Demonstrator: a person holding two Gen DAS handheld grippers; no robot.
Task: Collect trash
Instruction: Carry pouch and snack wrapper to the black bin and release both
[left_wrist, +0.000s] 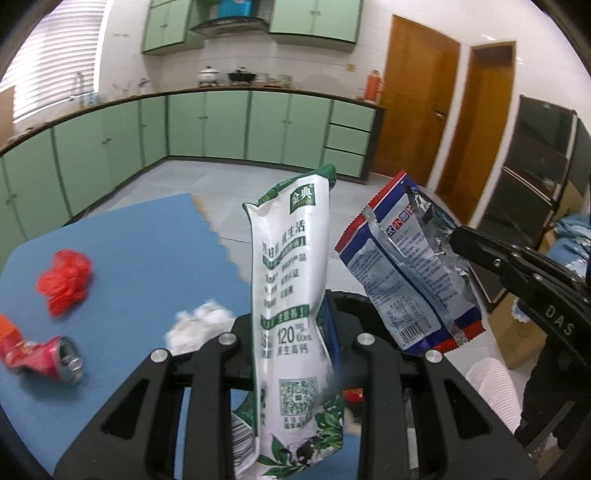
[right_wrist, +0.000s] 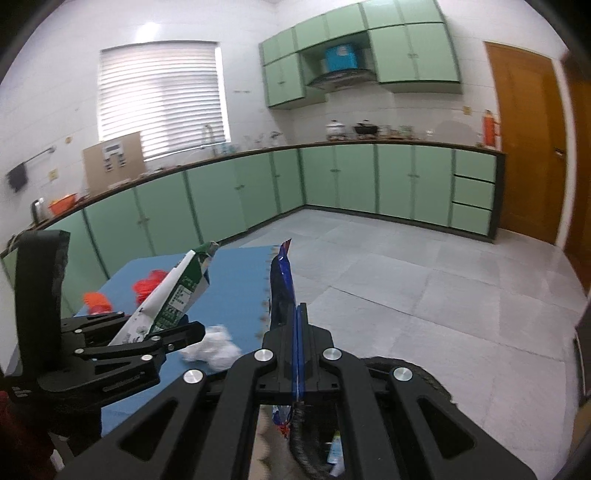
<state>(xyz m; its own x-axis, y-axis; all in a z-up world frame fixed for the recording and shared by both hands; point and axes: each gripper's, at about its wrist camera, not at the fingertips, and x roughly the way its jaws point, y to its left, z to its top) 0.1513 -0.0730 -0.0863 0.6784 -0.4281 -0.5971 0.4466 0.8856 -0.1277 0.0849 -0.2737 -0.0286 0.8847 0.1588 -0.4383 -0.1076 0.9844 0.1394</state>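
My left gripper (left_wrist: 293, 317) is shut on a flattened white and green milk carton (left_wrist: 291, 258), which stands upright between its fingers. To the right, my right gripper (left_wrist: 458, 236) pinches a blue and red snack wrapper (left_wrist: 402, 273) by its silver edge. In the right wrist view the right gripper (right_wrist: 298, 314) is shut on that wrapper (right_wrist: 282, 284), seen edge-on. The left gripper (right_wrist: 159, 325) with the carton (right_wrist: 177, 291) is at the left. On the blue mat (left_wrist: 147, 240) lie a crumpled red bag (left_wrist: 64, 280), a crushed red can (left_wrist: 44, 356) and a white tissue wad (left_wrist: 199, 325).
A dark round rim (right_wrist: 424, 373) shows below the right gripper, with scraps inside it. Green cabinets (right_wrist: 351, 181) line the far walls, and wooden doors (left_wrist: 417, 110) stand at the right. Grey tiled floor (right_wrist: 424, 288) lies beyond the mat. A black shelf (left_wrist: 535, 177) stands at the right.
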